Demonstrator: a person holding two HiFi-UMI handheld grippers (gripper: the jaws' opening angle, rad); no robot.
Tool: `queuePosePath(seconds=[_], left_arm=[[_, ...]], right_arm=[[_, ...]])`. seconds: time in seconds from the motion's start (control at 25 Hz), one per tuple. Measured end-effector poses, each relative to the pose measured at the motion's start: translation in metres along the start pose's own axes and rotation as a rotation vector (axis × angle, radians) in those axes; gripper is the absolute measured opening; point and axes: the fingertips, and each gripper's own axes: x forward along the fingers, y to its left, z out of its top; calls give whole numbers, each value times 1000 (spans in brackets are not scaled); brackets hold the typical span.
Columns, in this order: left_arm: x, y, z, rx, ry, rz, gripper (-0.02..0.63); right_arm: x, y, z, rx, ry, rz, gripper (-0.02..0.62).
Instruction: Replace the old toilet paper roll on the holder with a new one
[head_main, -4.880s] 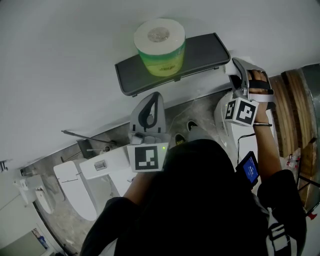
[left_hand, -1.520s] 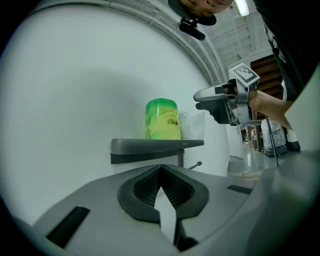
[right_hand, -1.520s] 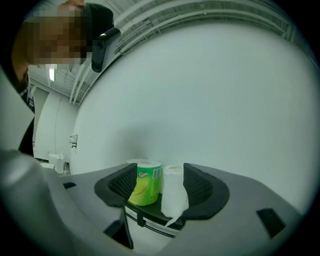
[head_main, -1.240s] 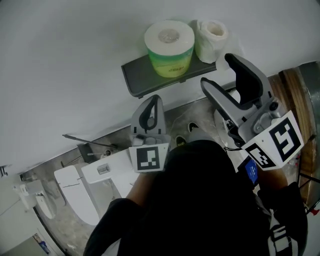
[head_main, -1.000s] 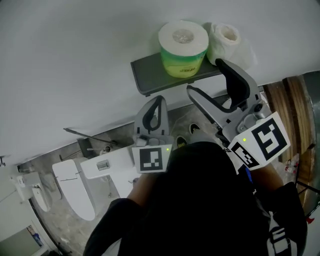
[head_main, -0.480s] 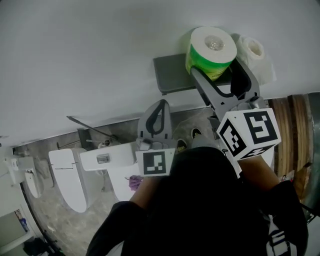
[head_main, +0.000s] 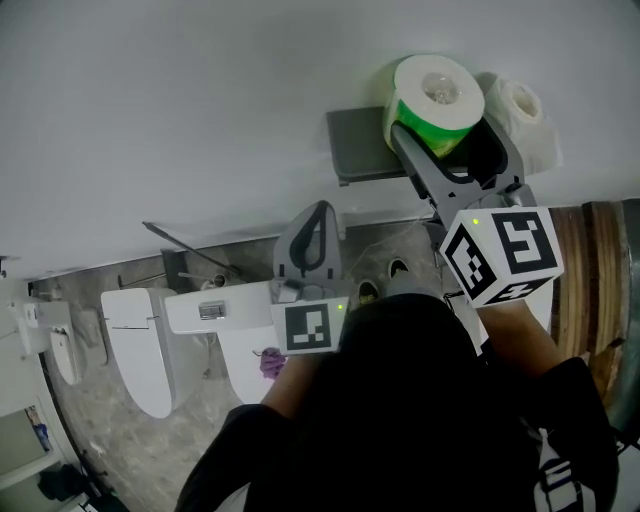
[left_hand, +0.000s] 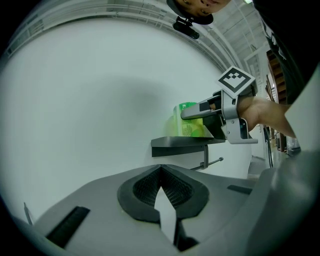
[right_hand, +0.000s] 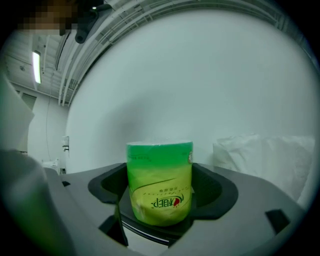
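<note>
Toilet paper is what we find on the dark shelf (head_main: 355, 155) fixed to the white wall. A green-wrapped roll (head_main: 432, 95) stands upright on it, and a white roll (head_main: 517, 105) sits just beside it, to the right. A thin metal rod (left_hand: 214, 161) runs beneath the shelf. We see the right hand-held gripper (head_main: 442, 135) held level with its jaws spread wide, one on each side of the green-wrapped roll. The roll stands in the gap between them, yet we cannot make out the pads pressing on it. The left hand-held gripper (head_main: 318, 208) is nearer to us, well apart from the shelf, its jaws closed tip to tip with nothing between them.
</note>
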Motion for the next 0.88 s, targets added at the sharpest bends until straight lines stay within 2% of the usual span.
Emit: queuePosePath(seconds=[0.28,0.48,0.72,0.88], left_arm=[[-3,-12,6,11,-2,-20,14],[-6,-28,14,31,-3,-40,14],[-5,-27,-6,38,-1,-76,14],[1,-42,3,51,-10,-105,14]], right_arm=[[-11,16,23,-45,-59,88,377],[-34,19,62,-89,-125,162,377],[-46,21,78,-73,-194,200,377],[-71,-1,121,-106,-277,182,377]])
